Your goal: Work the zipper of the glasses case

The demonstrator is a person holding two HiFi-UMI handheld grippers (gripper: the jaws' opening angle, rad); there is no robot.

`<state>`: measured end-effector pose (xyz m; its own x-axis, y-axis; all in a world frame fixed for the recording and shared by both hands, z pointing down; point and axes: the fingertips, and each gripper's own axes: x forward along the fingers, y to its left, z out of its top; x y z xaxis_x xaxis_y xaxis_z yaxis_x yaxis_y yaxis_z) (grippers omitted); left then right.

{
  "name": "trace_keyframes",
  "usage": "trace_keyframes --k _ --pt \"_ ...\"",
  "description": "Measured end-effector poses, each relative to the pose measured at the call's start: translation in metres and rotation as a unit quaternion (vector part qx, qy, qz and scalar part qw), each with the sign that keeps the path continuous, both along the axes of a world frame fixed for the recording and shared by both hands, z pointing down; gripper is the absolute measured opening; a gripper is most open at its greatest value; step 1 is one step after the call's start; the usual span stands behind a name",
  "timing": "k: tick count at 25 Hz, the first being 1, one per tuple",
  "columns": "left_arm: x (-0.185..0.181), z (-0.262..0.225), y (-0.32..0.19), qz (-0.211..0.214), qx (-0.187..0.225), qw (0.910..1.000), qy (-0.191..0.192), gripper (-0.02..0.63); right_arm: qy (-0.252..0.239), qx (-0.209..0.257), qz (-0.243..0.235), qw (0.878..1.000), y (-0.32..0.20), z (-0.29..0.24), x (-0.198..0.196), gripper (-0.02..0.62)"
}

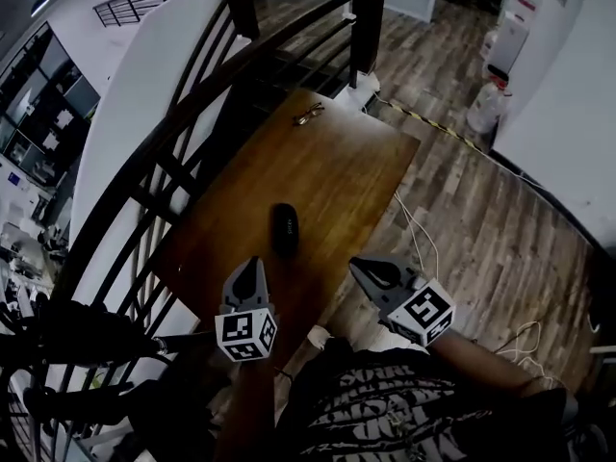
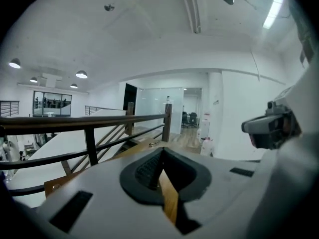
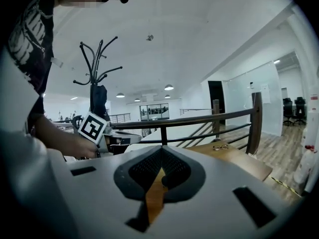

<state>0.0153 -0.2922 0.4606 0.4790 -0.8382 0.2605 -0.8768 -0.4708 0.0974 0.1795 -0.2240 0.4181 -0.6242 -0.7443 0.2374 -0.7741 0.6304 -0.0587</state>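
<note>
glasses case (image 1: 284, 229) on table (image 1: 356, 171), spectacles (image 1: 308, 114) outside it | left claw (image 1: 252, 264) clenched, empty | right claw (image 1: 357, 266) clenched, empty

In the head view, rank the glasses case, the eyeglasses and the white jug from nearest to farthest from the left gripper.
1. Glasses case: middle of the table, just ahead of the left gripper.
2. Eyeglasses: far end.
3. White jug: beyond the table, upper right.

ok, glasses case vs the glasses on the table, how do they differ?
The glasses case is a dark, solid oblong; the glasses are a thin wire frame. The glasses case lies mid-table; the glasses sit at the far edge. Both rest on the wooden table, well apart.
</note>
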Motion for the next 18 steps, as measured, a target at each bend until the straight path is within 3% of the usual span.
trace_keyframes --k 4,7,11,15,18 --pt "0.007 0.026 -0.054 0.006 -0.032 0.9995 0.002 0.008 0.024 -0.039 -0.035 0.998 -0.042 0.039 -0.019 -0.002" --pt "0.002 0.057 -0.069 0.041 -0.076 0.9963 0.001 0.008 0.05 -0.089 -0.062 0.993 -0.049 0.087 -0.053 -0.002" --pt "0.02 0.116 -0.091 0.105 -0.147 0.9833 -0.021 0.008 0.093 -0.139 -0.106 0.98 -0.057 0.162 -0.085 -0.002" --pt "0.044 0.167 -0.114 0.154 -0.185 0.9668 -0.086 0.008 0.157 -0.185 -0.149 0.959 -0.062 0.237 -0.099 -0.002" --pt "0.062 0.19 -0.126 0.205 -0.2 0.9525 -0.102 0.008 0.173 -0.218 -0.156 0.948 -0.07 0.273 -0.108 -0.002"
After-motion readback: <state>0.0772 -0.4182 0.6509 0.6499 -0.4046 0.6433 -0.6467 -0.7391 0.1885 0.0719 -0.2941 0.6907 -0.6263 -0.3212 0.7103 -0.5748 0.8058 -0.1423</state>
